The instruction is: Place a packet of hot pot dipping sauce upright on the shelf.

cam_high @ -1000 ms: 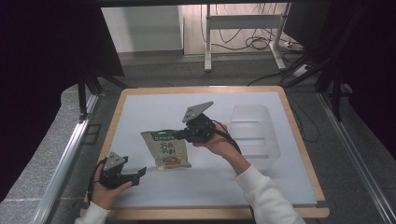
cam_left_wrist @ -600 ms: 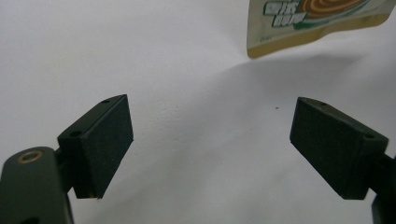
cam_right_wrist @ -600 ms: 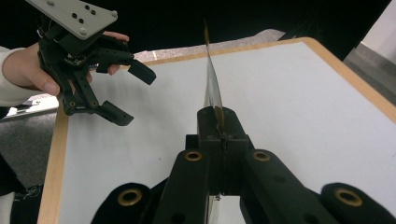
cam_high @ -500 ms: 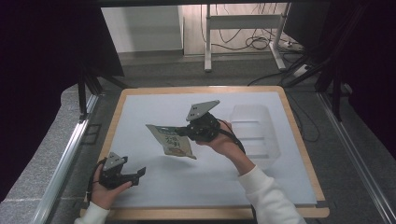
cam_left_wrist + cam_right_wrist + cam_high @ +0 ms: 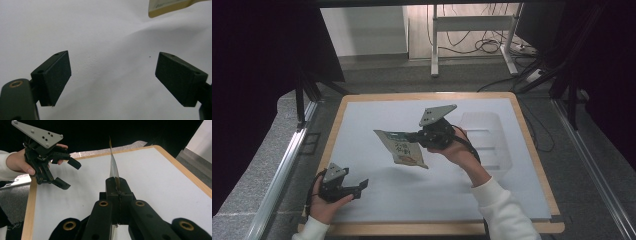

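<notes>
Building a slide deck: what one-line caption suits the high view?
Right gripper lifts a snack packet off the white table; left gripper waits open.

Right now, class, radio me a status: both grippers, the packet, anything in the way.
Right gripper shut on the snack packet, held off the table. Left gripper open, jaws wide, holding nothing. Clear plastic tray lies beyond the right hand, apart from the packet.

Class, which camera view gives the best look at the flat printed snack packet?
The high view: the flat printed snack packet shows its whole printed face, gripped at one edge by the right gripper. The right gripper view shows it edge-on between shut jaws; the left gripper view catches one corner.
</notes>
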{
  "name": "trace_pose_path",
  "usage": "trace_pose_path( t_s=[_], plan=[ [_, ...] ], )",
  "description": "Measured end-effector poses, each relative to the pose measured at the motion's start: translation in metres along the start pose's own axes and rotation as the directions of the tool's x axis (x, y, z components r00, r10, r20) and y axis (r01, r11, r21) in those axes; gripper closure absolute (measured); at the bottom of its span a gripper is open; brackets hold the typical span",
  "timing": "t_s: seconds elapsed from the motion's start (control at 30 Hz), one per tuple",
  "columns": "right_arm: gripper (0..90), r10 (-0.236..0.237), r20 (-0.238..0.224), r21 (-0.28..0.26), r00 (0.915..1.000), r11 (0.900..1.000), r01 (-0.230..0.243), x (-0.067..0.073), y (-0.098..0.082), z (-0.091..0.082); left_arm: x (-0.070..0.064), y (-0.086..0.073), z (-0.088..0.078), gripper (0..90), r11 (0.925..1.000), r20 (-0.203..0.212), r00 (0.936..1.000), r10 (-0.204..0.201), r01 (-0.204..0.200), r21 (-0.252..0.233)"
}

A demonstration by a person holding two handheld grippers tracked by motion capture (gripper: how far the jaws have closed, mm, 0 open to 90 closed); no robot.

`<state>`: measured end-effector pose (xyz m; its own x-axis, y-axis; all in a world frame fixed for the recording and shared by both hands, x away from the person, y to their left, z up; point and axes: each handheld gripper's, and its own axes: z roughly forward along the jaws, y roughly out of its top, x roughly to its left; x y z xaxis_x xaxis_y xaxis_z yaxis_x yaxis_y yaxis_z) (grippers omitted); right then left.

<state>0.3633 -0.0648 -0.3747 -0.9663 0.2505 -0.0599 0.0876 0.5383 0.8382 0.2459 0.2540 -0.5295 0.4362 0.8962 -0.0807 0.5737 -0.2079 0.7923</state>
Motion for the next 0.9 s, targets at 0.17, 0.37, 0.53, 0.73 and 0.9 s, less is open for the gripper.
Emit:
trace_pose_path(
  t_s=[0.17, 0.37, 0.53, 0.73, 0.9],
  plan=[
    [89.6, 0.004, 0.008, -0.013, 1.0000, 1.000, -0.004, -0.001, 0.000, -0.008, 0.000, 0.001, 0.002, 13.1, 1.0000, 0.001, 1.0000, 0.003, -0.003, -0.001],
    [89.6, -0.002, 0.010, -0.027, 0.9999, 1.000, 0.002, 0.000, 0.001, -0.014, 0.000, 0.002, 0.003, 13.1, 1.0000, 0.004, 1.0000, 0.006, -0.006, -0.001],
    [89.6, -0.006, 0.019, -0.039, 0.9998, 0.999, 0.006, 0.000, 0.001, -0.022, -0.001, 0.003, 0.005, 13.1, 0.9999, 0.006, 0.9999, 0.011, -0.011, 0.001],
    [89.6, 0.001, 0.033, -0.051, 0.9995, 0.999, 0.000, -0.002, -0.001, -0.032, -0.001, 0.005, 0.008, 13.1, 0.9999, 0.010, 0.9999, 0.013, -0.013, 0.003],
    [89.6, 0.012, 0.039, -0.071, 0.9992, 0.997, -0.009, -0.003, -0.001, -0.044, -0.001, 0.005, 0.010, 13.1, 0.9998, 0.014, 0.9998, 0.017, -0.017, 0.008]
  ],
)
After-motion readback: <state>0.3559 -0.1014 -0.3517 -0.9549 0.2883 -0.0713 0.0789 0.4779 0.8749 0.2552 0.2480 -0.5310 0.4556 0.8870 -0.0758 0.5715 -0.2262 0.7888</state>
